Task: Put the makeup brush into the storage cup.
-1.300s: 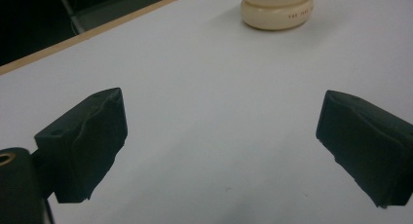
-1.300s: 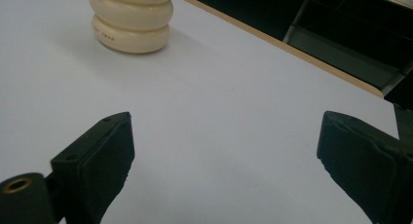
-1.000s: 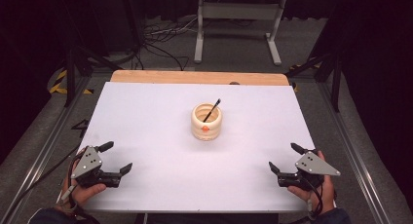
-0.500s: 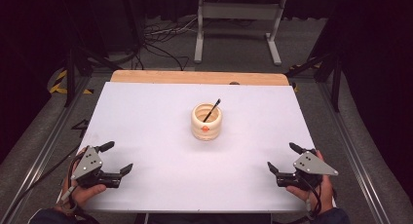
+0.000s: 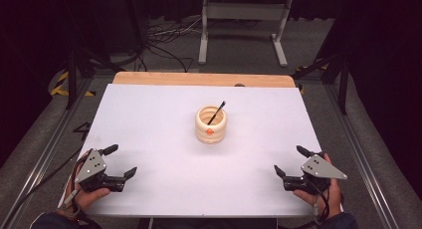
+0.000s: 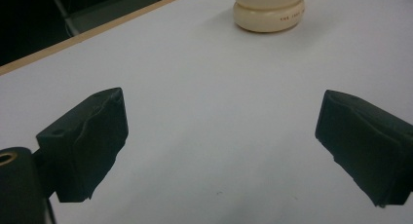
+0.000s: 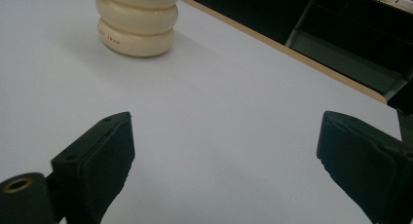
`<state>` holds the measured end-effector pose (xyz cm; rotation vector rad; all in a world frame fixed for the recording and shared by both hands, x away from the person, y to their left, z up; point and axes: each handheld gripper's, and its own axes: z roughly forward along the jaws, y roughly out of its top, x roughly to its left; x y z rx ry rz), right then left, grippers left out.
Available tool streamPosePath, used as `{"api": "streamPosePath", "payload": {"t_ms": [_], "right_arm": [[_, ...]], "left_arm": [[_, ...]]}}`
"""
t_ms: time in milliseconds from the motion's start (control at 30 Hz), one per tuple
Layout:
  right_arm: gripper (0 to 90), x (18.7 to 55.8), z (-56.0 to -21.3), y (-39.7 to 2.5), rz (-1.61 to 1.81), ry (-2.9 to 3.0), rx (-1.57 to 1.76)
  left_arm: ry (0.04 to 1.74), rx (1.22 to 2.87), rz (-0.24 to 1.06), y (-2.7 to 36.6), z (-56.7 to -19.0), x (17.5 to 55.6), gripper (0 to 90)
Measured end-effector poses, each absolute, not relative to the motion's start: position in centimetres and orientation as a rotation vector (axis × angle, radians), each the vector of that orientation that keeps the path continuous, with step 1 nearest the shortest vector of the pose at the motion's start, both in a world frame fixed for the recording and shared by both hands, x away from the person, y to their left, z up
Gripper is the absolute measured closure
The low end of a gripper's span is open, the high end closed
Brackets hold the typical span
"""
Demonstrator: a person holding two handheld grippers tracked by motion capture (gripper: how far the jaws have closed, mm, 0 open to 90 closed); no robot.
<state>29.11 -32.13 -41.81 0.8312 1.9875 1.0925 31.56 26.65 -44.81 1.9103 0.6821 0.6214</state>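
Observation:
A cream ribbed holder (image 5: 211,124) with a small orange mark on its front stands at the middle of the white table (image 5: 159,109). A black pen (image 5: 217,112) leans inside it. My left gripper (image 5: 121,161) rests open at the table's near left corner, nothing between its jaws; the holder's base (image 6: 269,14) lies far ahead of it. At the near right corner my right gripper (image 5: 291,161) is open and holds nothing, and the holder (image 7: 138,22) stands ahead to its left.
A strip of wood (image 5: 199,79) runs along the table's far edge. Beyond it, on a dark floor, are a metal stand (image 5: 244,20) and cables (image 5: 159,45). Metal rails (image 5: 40,154) flank both sides of the table.

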Motion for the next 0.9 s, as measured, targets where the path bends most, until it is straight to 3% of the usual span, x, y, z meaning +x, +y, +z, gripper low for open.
{"api": "streamPosePath", "payload": {"t_ms": [900], "right_arm": [[7.2, 29.03, -41.8, -32.25, 1.097, 1.985, 0.838]], "left_arm": [[0.686, 1.905, 0.638, 26.3, -44.69, 31.49, 6.1]]}}
